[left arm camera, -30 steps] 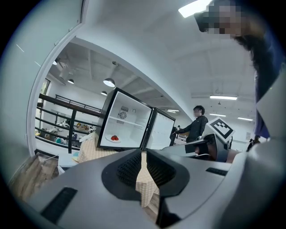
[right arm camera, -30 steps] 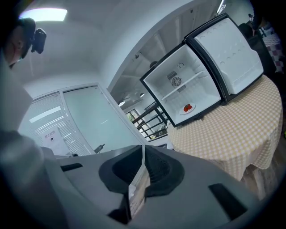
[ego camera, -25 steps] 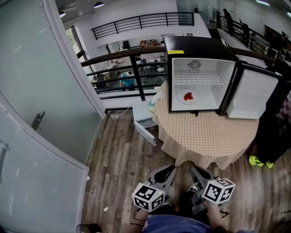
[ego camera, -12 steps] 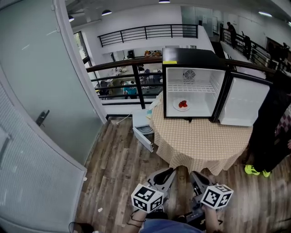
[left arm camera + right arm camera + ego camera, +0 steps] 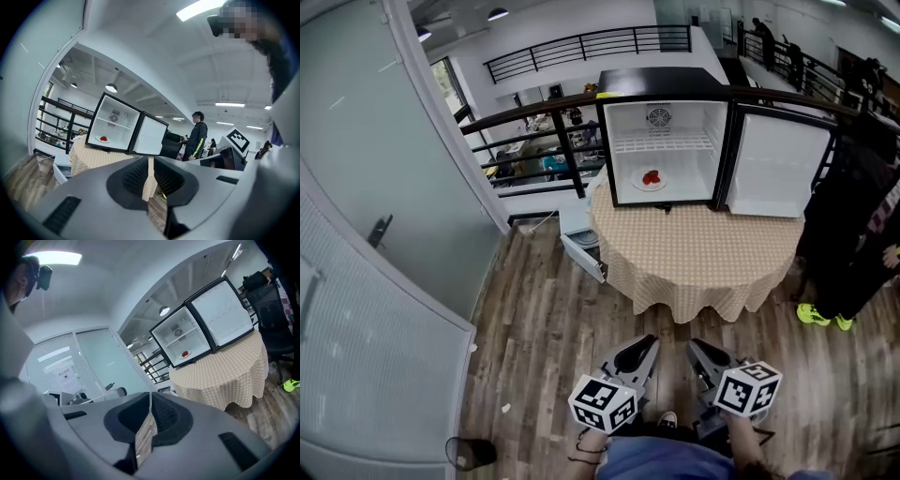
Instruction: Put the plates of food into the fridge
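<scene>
A white plate with red food [image 5: 649,178] lies on the floor of the open black mini fridge [image 5: 661,141], which stands on a round table with a checked cloth [image 5: 694,258]. The fridge door [image 5: 778,164] hangs open to the right. Both grippers are low and close to my body, well short of the table. The left gripper [image 5: 639,351] and the right gripper [image 5: 697,351] are shut with nothing in them. The left gripper view shows the left gripper [image 5: 150,171], the fridge [image 5: 115,124] and the plate [image 5: 102,138] far off. In the right gripper view, beyond the right gripper [image 5: 150,416], the plate [image 5: 184,354] shows.
A person in dark clothes with yellow shoes [image 5: 853,216] stands to the right of the table. A white open unit [image 5: 581,239] sits on the wood floor left of the table. A glass wall [image 5: 366,216] runs along the left, a black railing [image 5: 534,122] behind the table.
The table and fridge have drifted up and left in the head view and look farther off. Both grippers stay low and shut in the same place.
</scene>
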Available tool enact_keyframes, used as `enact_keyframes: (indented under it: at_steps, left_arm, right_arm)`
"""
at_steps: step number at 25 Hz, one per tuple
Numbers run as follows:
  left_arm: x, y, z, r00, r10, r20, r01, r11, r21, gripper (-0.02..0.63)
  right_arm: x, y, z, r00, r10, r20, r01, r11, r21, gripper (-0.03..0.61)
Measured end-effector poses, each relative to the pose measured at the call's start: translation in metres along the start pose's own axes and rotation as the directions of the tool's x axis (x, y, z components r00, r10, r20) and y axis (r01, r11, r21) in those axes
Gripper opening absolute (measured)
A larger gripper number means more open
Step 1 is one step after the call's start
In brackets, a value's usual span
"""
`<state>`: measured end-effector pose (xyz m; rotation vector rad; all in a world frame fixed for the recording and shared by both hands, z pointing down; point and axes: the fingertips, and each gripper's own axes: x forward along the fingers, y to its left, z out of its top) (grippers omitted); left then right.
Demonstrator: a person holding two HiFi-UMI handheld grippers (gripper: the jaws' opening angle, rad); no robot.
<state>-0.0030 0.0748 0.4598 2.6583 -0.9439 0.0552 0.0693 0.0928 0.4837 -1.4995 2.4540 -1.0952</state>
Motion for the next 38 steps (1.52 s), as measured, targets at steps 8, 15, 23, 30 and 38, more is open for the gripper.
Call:
enact_keyframes:
  at_steps: [8,15,23,30,38]
  left_arm:
    - [-0.010,-0.028,-0.018,1.000,0.019,-0.008,-0.019,1.000,0.002,0.031]
    - [-0.010,-0.037,-0.023,1.000,0.027,-0.011,-0.027,1.000,0.016,0.031]
    - [-0.002,-0.041,-0.018,1.000,0.017,-0.006,-0.017,0.999,0.038,0.031]
    - [0.005,-0.039,-0.013,1.000,0.015,0.001,-0.015,0.999,0.046,0.031]
    - [0.015,-0.033,-0.008,1.000,0.024,0.011,-0.024,0.999,0.045,0.031]
  right_arm:
    - [-0.023,-0.003,-0.025,0.999,0.046,-0.017,-0.046,0.999,0.012,0.028]
    - [-0.030,-0.004,-0.028,0.999,0.048,-0.026,-0.048,0.999,0.014,0.025]
    - [-0.027,-0.005,-0.025,0.998,0.061,-0.028,-0.061,0.998,0.008,0.025]
    - [-0.023,-0.009,-0.017,0.998,0.067,-0.018,-0.067,0.998,0.012,0.025]
    - [-0.019,-0.017,-0.008,0.998,0.060,-0.020,-0.060,0.998,0.011,0.025]
